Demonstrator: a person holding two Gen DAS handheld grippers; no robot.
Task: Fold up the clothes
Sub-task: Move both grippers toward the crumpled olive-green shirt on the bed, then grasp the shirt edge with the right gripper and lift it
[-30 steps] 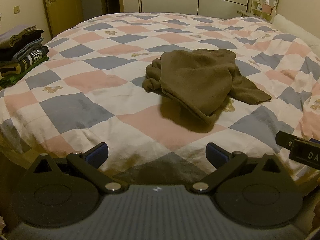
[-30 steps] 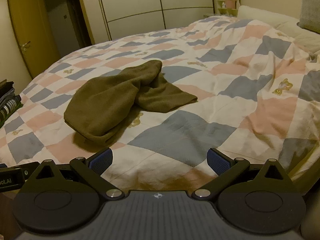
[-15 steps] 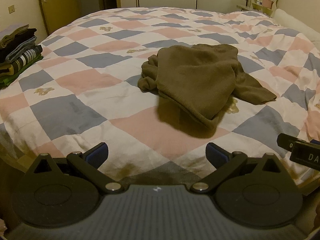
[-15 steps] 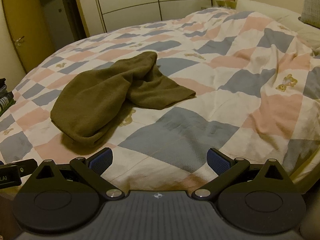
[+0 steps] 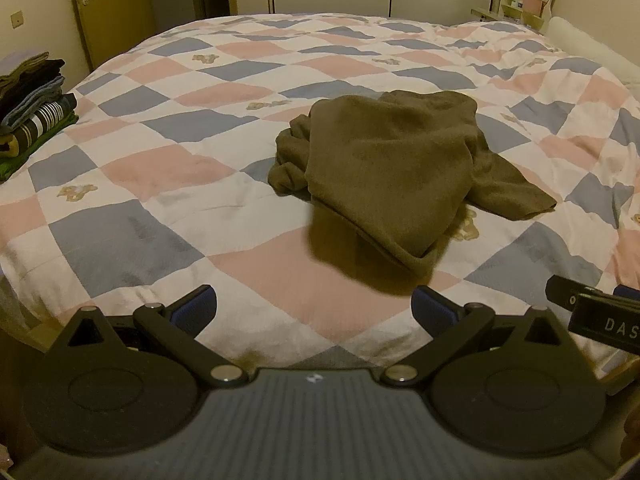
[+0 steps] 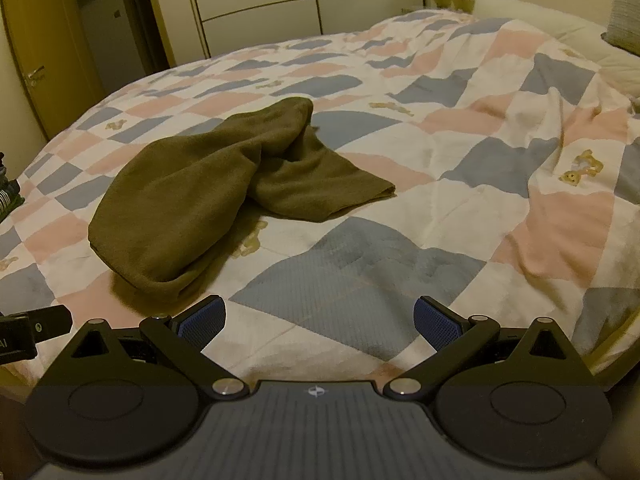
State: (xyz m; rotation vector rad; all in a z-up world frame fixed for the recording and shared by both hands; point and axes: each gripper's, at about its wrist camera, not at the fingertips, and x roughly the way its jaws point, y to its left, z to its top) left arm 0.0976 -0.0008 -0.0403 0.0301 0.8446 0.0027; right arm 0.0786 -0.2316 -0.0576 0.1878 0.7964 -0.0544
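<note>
From the left wrist camera, the left gripper [image 5: 314, 306] hangs over the near edge of the bed, its blue-padded fingers [image 5: 195, 305] spread wide with nothing between them. The olive-brown garment [image 5: 394, 168] lies crumpled on the checked quilt [image 5: 132, 236] at about 1 o'clock from the gripper, one flat limb of cloth trailing toward 3 o'clock. It fills more of the view than half a second ago and its near fold sits lower, just beyond the right fingertip, so the gripper has closed in on it. A stack of folded clothes [image 5: 34, 106] rests at the quilt's edge at 10 o'clock. The tip of the right gripper [image 5: 596, 316] juts in at 3 o'clock.

From the right wrist camera, the right gripper [image 6: 320, 318] also has its fingers [image 6: 434, 320] held wide apart, gripping nothing. The garment [image 6: 200, 196] lies at 11 o'clock, its rounded near end just past the left fingertip. It looms larger and nearer than before, though its shape has not changed. The left gripper's tip [image 6: 36, 330] shows at 9 o'clock.
</note>
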